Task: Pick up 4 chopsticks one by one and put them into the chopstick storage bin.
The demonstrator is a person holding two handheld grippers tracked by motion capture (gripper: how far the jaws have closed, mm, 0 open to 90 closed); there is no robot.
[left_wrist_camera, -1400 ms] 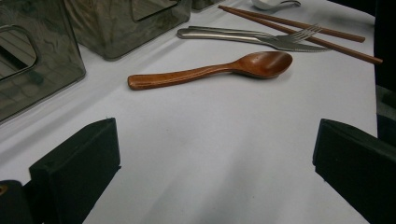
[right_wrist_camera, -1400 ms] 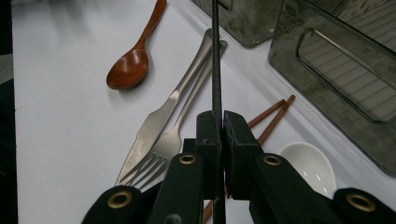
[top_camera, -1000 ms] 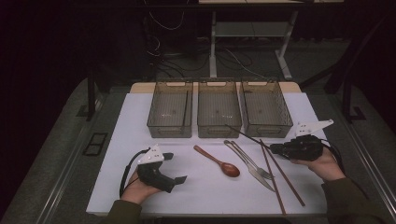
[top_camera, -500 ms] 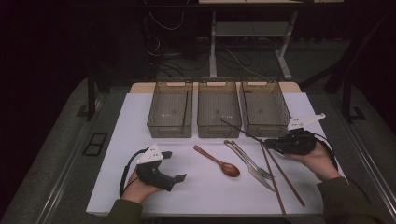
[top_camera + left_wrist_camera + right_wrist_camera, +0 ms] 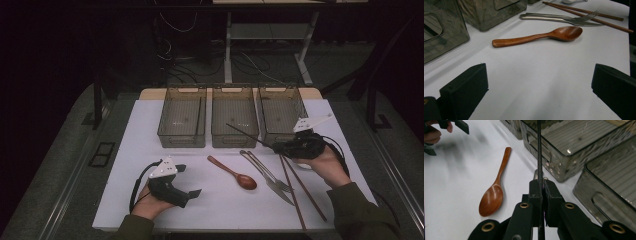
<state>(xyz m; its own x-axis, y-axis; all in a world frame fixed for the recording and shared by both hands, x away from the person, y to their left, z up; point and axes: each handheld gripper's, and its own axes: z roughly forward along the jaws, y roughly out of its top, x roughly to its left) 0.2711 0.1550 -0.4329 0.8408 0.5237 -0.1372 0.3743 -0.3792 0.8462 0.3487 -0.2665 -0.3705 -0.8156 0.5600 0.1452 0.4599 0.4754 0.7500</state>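
Observation:
My right gripper (image 5: 278, 147) (image 5: 542, 188) is shut on a thin dark chopstick (image 5: 250, 135) (image 5: 539, 155). The stick is raised off the table and points left and away, its tip over the middle clear bin (image 5: 234, 131). On the white table lie a wooden spoon (image 5: 234, 173) (image 5: 541, 36) (image 5: 495, 192), a metal fork and knife (image 5: 267, 172) (image 5: 564, 18), and a pair of brown chopsticks (image 5: 300, 192) (image 5: 586, 15). My left gripper (image 5: 190, 180) (image 5: 539, 75) rests open at the front left, empty, with the spoon lying beyond its jaws.
Three clear bins stand in a row at the back: a left bin (image 5: 181, 135), the middle one, and a right bin (image 5: 281, 131) (image 5: 599, 177). The white table top (image 5: 130, 150) ends just in front of my hands. Dark floor and cables lie beyond the bins.
My right gripper has moved left and away with the dark chopstick, bringing its tip over the middle bin. The left gripper has stayed put.

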